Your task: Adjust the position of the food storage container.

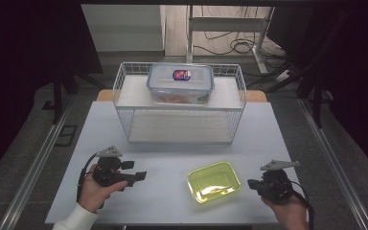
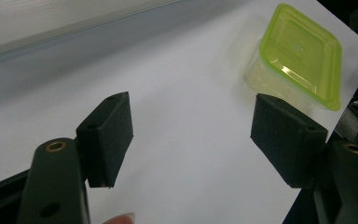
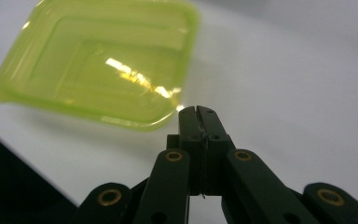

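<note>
A yellow-green plastic container with its lid on lies on the white table near the front, right of centre. My left gripper hovers to its left, jaws wide open and empty, pointing toward the container. My right gripper sits just right of the container, jaws pressed together with nothing between them; its tips almost touch the container's corner. A clear lidded food box with a blue rim and a label stands on the upper shelf of a white wire rack.
The wire rack takes up the back half of the table and has a bare lower shelf. Bare tabletop lies between rack and grippers. Dark curtains flank both sides; a desk frame and cables stand behind.
</note>
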`<act>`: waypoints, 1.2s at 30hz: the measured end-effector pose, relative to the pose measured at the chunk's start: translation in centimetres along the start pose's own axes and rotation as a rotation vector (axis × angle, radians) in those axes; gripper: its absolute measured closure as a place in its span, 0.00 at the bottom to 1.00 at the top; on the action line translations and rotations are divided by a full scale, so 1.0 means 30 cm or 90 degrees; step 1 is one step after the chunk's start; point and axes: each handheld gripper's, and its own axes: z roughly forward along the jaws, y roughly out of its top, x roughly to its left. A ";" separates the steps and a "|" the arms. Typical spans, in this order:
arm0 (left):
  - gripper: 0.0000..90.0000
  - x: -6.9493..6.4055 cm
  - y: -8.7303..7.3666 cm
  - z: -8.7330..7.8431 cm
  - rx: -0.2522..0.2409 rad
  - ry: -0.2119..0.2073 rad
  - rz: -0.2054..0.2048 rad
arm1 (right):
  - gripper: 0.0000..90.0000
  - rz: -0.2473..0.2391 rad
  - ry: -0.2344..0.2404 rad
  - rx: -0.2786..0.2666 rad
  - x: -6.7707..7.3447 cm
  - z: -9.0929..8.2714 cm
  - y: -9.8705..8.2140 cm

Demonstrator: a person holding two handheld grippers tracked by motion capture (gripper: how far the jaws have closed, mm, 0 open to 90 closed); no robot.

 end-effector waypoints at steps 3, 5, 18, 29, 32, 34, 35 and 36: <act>0.32 0.000 0.000 0.000 0.000 0.000 0.001 | 0.99 -0.050 0.021 0.033 0.051 0.006 -0.015; 0.32 0.000 -0.001 0.001 0.002 -0.001 0.001 | 0.99 -0.073 0.039 0.052 0.080 0.014 -0.028; 0.32 -0.001 -0.005 0.022 0.013 -0.004 0.003 | 0.99 -0.197 0.102 0.099 0.269 0.118 0.024; 0.31 0.002 -0.006 0.018 0.011 -0.002 0.000 | 0.99 -0.211 0.111 0.106 0.308 0.183 0.096; 0.31 0.001 -0.006 0.018 0.010 -0.001 0.000 | 0.99 -0.212 0.107 0.104 0.312 0.193 0.105; 0.31 0.001 -0.007 0.018 0.010 -0.001 0.000 | 0.99 -0.213 0.105 0.101 0.314 0.199 0.108; 0.31 0.001 -0.007 0.018 0.011 -0.001 0.000 | 0.99 -0.213 0.105 0.101 0.315 0.200 0.107; 0.31 0.001 -0.007 0.018 0.011 -0.001 0.000 | 0.99 -0.213 0.103 0.099 0.317 0.199 0.106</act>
